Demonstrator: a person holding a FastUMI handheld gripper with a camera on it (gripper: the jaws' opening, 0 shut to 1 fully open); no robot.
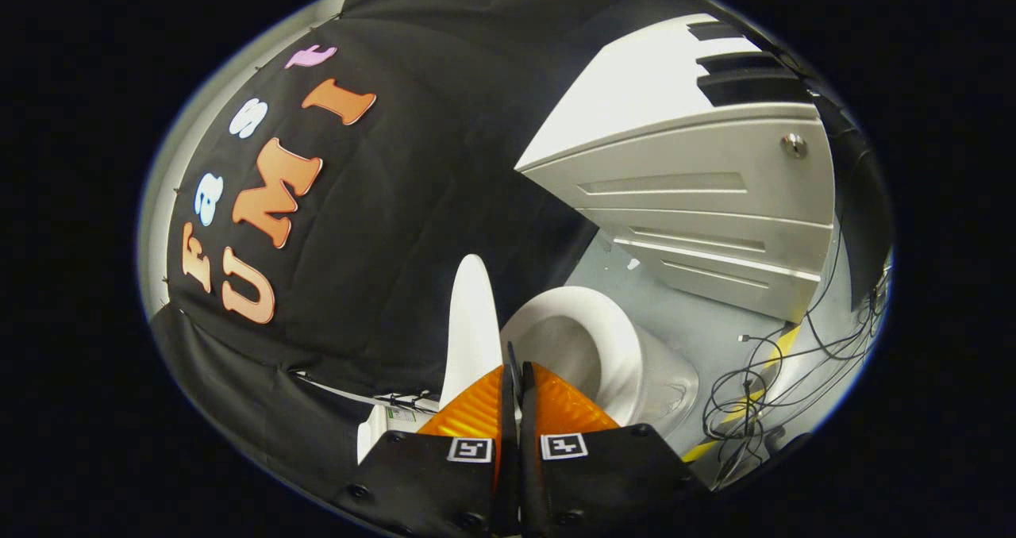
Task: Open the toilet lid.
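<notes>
Booth floor grey, black cloth wall behind. Toilet lid stands upright, just ahead of the gripper; bowl exposed beside it. Jaws closed together, holding nothing. Cabinet and cables further right. Opening looks complete.

Raised lid dead ahead, open bowl beside it

The gripper, fingers drawn together with hardly a gap, points at the edge of the upright toilet lid, which blocks the way forward. Beside it the toilet bowl lies open. Beyond, a white drawer cabinet closes that side, and tangled cables clutter the floor, seemingly loose.
</notes>
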